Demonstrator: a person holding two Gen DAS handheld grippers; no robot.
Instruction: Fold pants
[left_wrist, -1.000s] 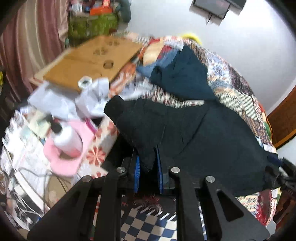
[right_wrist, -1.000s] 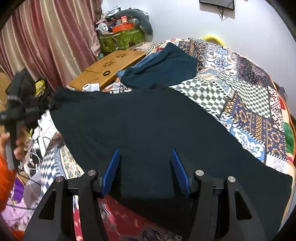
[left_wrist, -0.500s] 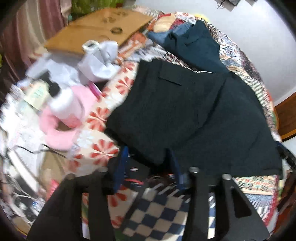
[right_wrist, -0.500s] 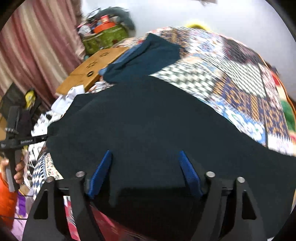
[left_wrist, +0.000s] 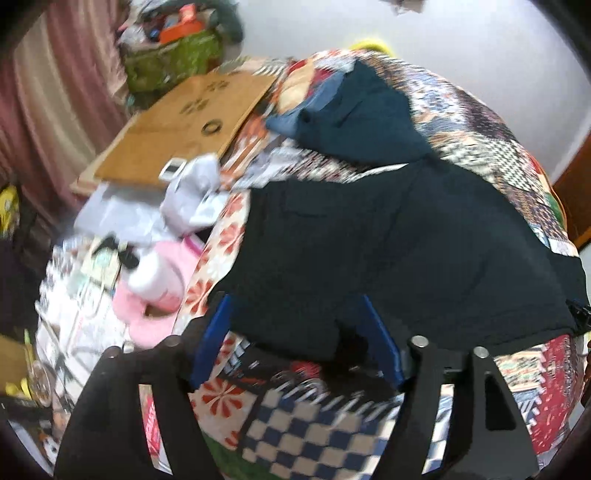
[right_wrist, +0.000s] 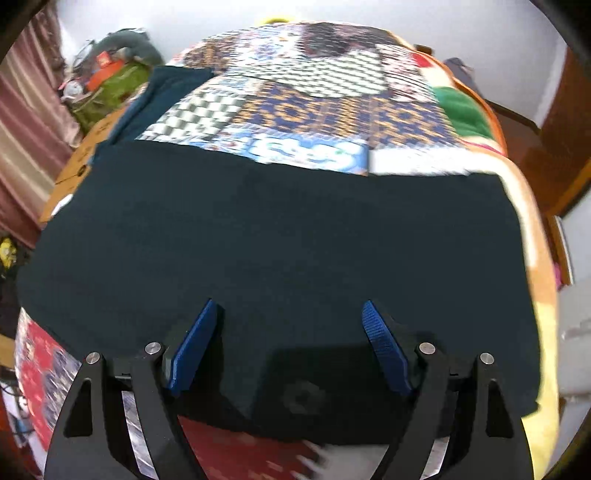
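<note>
Two grippers are hanging over a patchwork quilt (right_wrist: 332, 110) that is covering a bed, and both are standing released. The dark pants (right_wrist: 277, 240) are lying spread flat across the quilt, running from one side of the right wrist view to the other, with the near edge reaching down toward the camera. The right gripper (right_wrist: 286, 306) is pointing steeply down at the near edge of the pants; its jaws have just been opening and its blue pads (right_wrist: 384, 343) are standing wide apart, pressing on nothing, with cloth lying beneath the gap. The left gripper (left_wrist: 295, 302) is hovering at the near end of the pants (left_wrist: 388, 251); its jaws too have just been opening, and a corner of the dark cloth is lying between the spread pads without being squeezed. Beyond the pants, a second dark teal garment (left_wrist: 362, 114) is resting on the quilt. Off the bed's side, a wooden board (left_wrist: 184, 125), a white bottle (left_wrist: 155, 273) on something pink, and crumpled white cloth are sitting in a blurred clutter.
</note>
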